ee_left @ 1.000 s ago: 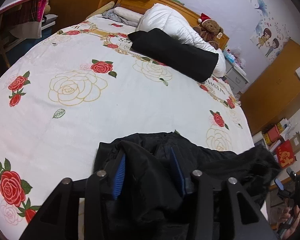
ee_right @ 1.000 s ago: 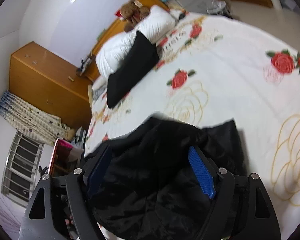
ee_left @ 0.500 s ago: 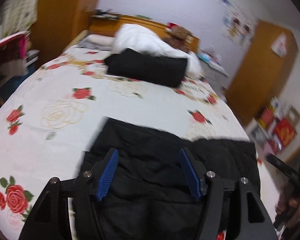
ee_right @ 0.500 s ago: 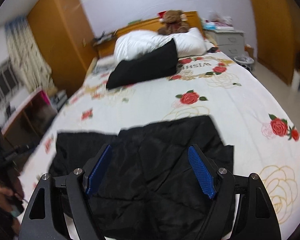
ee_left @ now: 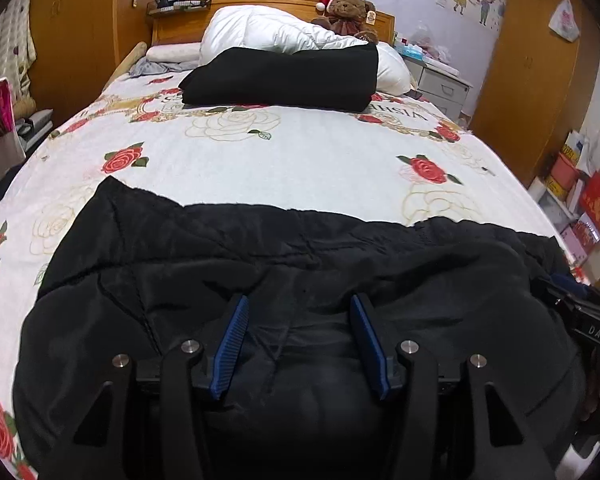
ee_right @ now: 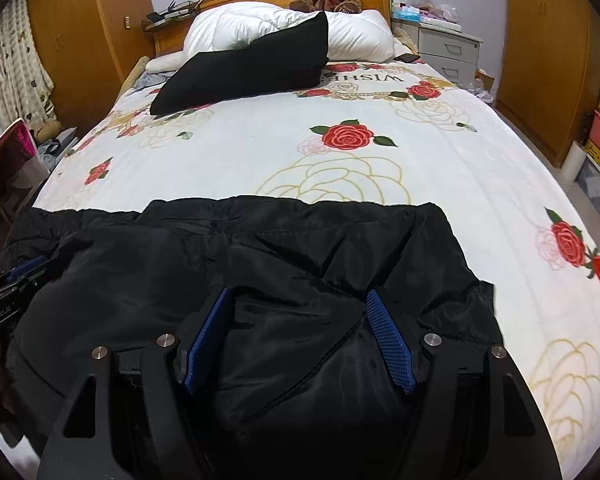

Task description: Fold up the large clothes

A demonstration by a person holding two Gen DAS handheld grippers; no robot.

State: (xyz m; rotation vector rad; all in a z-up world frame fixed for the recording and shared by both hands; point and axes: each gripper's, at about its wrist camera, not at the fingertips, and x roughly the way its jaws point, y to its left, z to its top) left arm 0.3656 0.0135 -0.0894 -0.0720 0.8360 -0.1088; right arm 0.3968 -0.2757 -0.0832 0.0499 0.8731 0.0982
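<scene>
A large black padded jacket lies spread across the near end of a bed with a white rose-print sheet; it also shows in the right wrist view. My left gripper is open, its blue pads hovering over the jacket's near part with cloth between and below them. My right gripper is open too, over the jacket's right half. The right gripper body shows at the right edge of the left view, the left one at the left edge of the right view.
A folded black garment lies at the bed's far end against a white duvet, with a teddy bear by the headboard. Wooden wardrobes and a grey drawer unit stand at the right; boxes sit on the floor.
Both grippers have swung from tilted views to face straight up the bed. The jacket went from a bunched heap to lying spread flat across the near end.
</scene>
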